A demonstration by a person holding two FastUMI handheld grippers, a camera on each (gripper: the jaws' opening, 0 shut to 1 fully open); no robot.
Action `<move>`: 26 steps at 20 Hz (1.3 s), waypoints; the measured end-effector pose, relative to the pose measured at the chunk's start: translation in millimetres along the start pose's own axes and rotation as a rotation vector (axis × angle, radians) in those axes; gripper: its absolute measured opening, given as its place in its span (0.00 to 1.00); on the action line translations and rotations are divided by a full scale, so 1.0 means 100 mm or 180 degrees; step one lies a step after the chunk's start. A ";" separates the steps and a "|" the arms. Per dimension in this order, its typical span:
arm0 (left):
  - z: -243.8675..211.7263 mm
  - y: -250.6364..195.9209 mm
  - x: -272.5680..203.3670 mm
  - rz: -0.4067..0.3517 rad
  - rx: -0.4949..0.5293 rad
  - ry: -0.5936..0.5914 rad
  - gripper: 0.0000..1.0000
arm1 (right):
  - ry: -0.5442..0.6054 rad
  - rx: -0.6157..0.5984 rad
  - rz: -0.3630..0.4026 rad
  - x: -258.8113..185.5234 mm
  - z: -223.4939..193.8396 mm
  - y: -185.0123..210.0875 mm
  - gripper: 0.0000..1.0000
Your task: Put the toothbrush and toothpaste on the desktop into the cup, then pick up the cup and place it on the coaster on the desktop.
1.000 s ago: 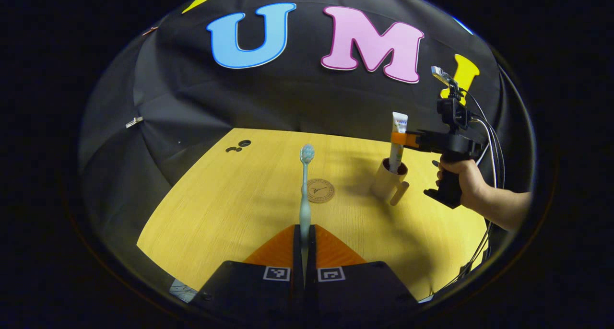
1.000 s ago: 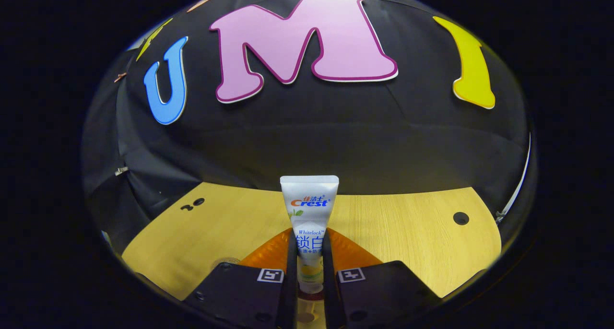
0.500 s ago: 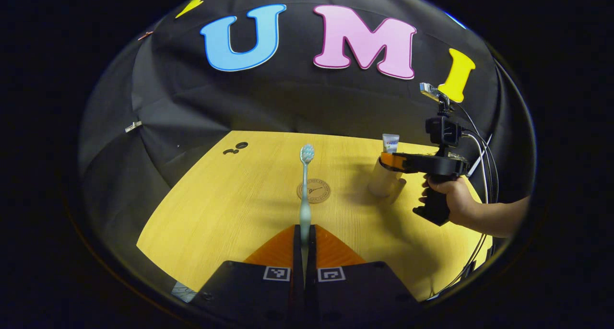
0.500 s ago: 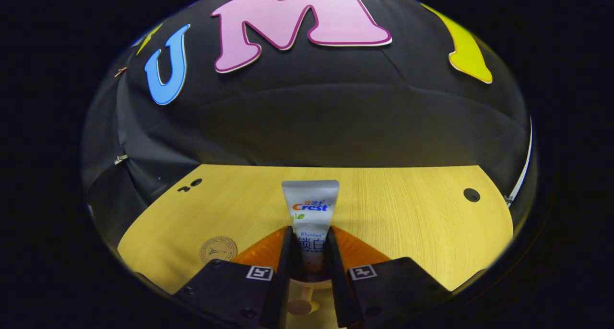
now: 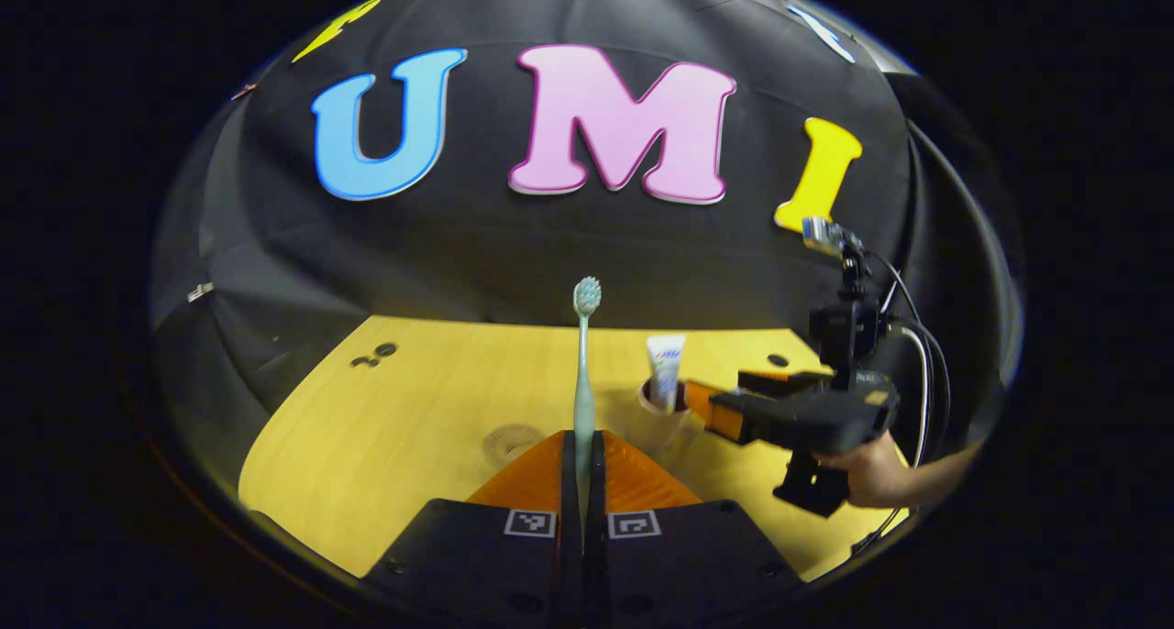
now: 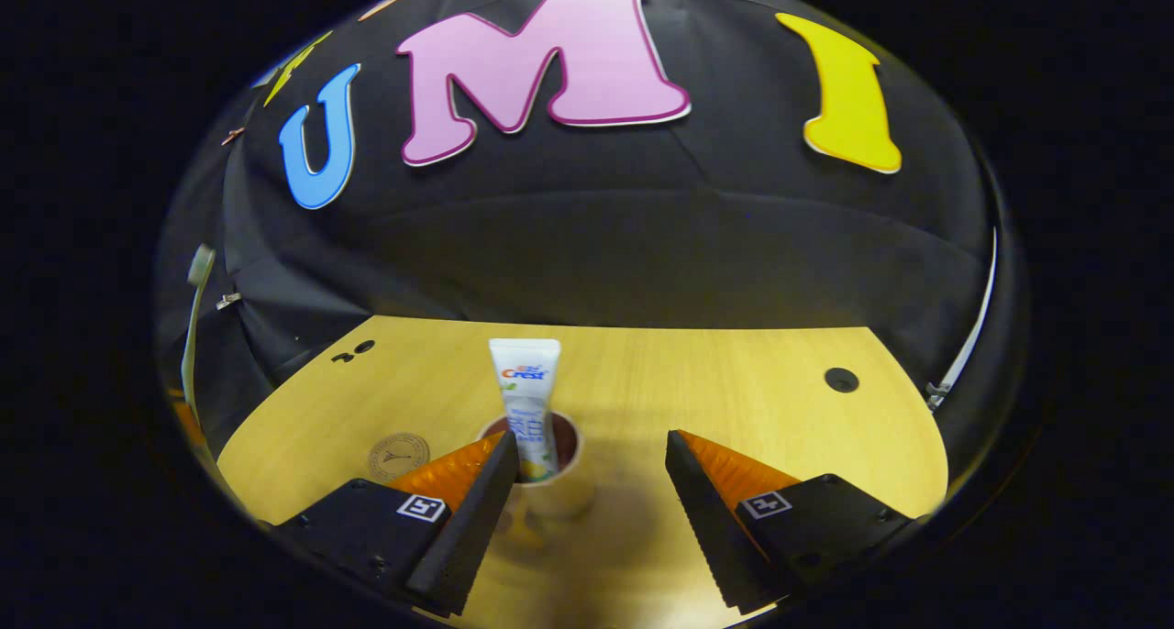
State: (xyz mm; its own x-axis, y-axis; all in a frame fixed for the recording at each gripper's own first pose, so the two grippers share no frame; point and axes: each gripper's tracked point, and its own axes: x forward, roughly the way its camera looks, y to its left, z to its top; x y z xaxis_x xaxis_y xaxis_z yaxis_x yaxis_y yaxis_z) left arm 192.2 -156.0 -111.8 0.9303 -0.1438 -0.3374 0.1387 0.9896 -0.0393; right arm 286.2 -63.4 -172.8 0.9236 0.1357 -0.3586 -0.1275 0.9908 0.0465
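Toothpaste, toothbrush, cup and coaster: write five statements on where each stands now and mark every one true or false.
1. The toothpaste stands in the cup. True.
2. The right hand-held gripper is shut on the toothpaste. False: its fingers are spread apart, touching nothing.
3. The left hand-held gripper holds the toothbrush upright. True.
4. The cup sits on the coaster. False: the coaster lies bare beside it on the desktop.
5. The toothbrush is in the cup. False: it is above the desktop, held.
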 end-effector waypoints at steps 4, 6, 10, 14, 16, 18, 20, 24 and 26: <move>0.31 -0.48 0.54 -0.0403 -0.0040 -0.0346 0.06 | 0.0057 0.0075 -0.0158 -0.20 -0.09 -0.37 0.99; 0.38 -0.62 0.81 -0.0484 -0.0061 -0.0507 0.06 | 0.0081 0.0127 -0.0192 -0.27 -0.14 -0.49 0.99; 0.34 -0.74 1.29 -0.0496 -0.0004 -0.0652 0.07 | 0.0131 0.0164 -0.0218 -0.38 -0.27 -0.65 0.99; 0.15 -0.76 1.65 -0.0451 0.0035 -0.0697 0.06 | 0.0222 0.0163 -0.0246 -0.40 -0.44 -0.74 0.99; 0.01 -0.80 1.77 -0.0486 0.0029 -0.0688 0.08 | 0.0273 0.0166 -0.0231 -0.39 -0.52 -0.72 0.99; -0.09 -0.79 1.84 -0.0480 0.0034 -0.0686 0.10 | 0.0301 0.0144 -0.0217 -0.38 -0.58 -0.71 0.99; -0.20 -0.77 1.87 -0.0423 0.0018 -0.0670 0.11 | 0.0338 0.0121 -0.0204 -0.39 -0.64 -0.69 0.99; -0.28 -0.77 1.82 -0.0454 -0.0047 -0.0694 0.19 | 0.0323 0.0037 -0.0209 -0.44 -0.63 -0.71 0.99; -0.35 -0.76 1.83 -0.0483 0.0045 -0.0661 0.32 | 0.0307 0.0023 -0.0220 -0.45 -0.62 -0.70 0.99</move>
State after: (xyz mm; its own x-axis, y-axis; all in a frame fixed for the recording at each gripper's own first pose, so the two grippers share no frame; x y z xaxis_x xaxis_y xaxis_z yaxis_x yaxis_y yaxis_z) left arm 340.1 -257.5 -203.3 0.9481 -0.2910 -0.1283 0.2853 0.9565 -0.0610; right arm 231.3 -139.4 -217.3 0.8909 0.0664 -0.4493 -0.0616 0.9978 0.0252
